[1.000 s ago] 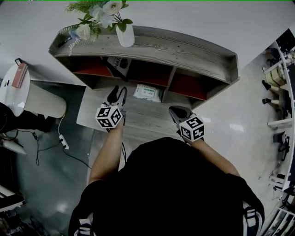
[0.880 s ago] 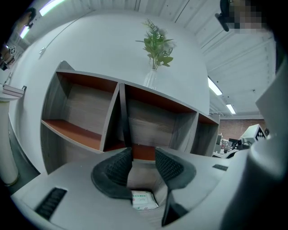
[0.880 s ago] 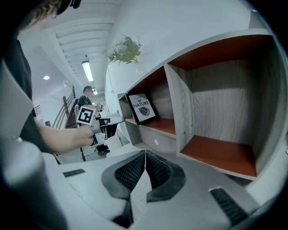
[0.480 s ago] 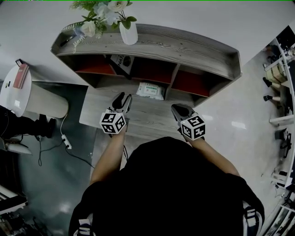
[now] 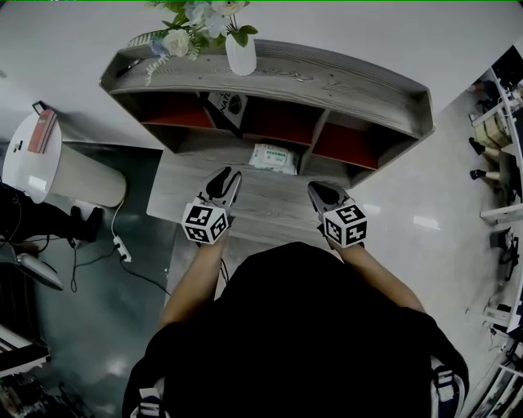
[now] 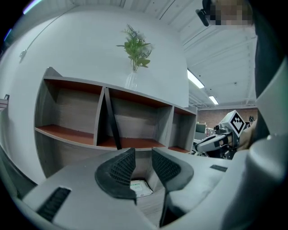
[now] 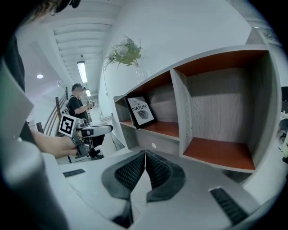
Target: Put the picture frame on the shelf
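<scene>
A white vase (image 5: pixel 240 57) holds pale flowers (image 5: pixel 200 18) with green leaves. A white pack of wipes (image 5: pixel 274 158) lies flat on a grey wooden table (image 5: pixel 261 214). Off to the left stands a round white stand (image 5: pixel 69 173) with a red book (image 5: pixel 42 131) on top. A white power strip (image 5: pixel 121 245) lies on the floor (image 5: pixel 94 326) near it. Far off, a person (image 7: pixel 77 104) in dark clothes stands under a long ceiling light (image 7: pixel 82 72).

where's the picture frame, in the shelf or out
In: the picture frame stands leaning on the red floor of a shelf compartment.
</scene>
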Available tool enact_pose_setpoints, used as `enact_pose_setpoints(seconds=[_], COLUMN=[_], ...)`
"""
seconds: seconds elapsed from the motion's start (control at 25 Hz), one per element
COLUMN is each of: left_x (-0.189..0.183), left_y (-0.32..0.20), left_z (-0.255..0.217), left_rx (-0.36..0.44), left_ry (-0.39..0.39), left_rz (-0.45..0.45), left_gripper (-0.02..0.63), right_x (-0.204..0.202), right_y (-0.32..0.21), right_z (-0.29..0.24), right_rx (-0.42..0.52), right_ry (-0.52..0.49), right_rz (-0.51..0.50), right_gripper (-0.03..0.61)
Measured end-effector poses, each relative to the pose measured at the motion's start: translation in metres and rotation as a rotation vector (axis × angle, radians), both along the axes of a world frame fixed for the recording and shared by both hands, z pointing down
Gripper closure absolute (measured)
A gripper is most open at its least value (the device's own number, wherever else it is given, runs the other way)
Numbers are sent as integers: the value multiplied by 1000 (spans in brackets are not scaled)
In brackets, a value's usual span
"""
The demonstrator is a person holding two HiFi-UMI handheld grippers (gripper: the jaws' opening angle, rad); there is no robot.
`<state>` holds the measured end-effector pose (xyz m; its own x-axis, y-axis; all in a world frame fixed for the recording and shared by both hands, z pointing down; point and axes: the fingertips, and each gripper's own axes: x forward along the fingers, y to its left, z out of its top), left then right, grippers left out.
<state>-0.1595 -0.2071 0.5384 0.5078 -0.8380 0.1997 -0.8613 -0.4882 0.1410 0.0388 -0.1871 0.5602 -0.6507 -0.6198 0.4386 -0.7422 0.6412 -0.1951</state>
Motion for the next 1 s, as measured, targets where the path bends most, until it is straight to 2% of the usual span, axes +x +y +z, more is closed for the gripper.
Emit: enact_pose_setpoints(seconds=[0.28,1.0], left_x=[-4,-10], left_y=[17,54], left_z=[-1,-14], left_rx=[19,52], left_ry=[-52,-44], left_rz=[42,93], left_gripper=[510,572], right_x=[-7,-11], right_y=[2,18], right_z=[-9,-24], right_rx=[35,86], right_ry=[-19,-27], right_rz=[32,91], right_gripper=[563,563])
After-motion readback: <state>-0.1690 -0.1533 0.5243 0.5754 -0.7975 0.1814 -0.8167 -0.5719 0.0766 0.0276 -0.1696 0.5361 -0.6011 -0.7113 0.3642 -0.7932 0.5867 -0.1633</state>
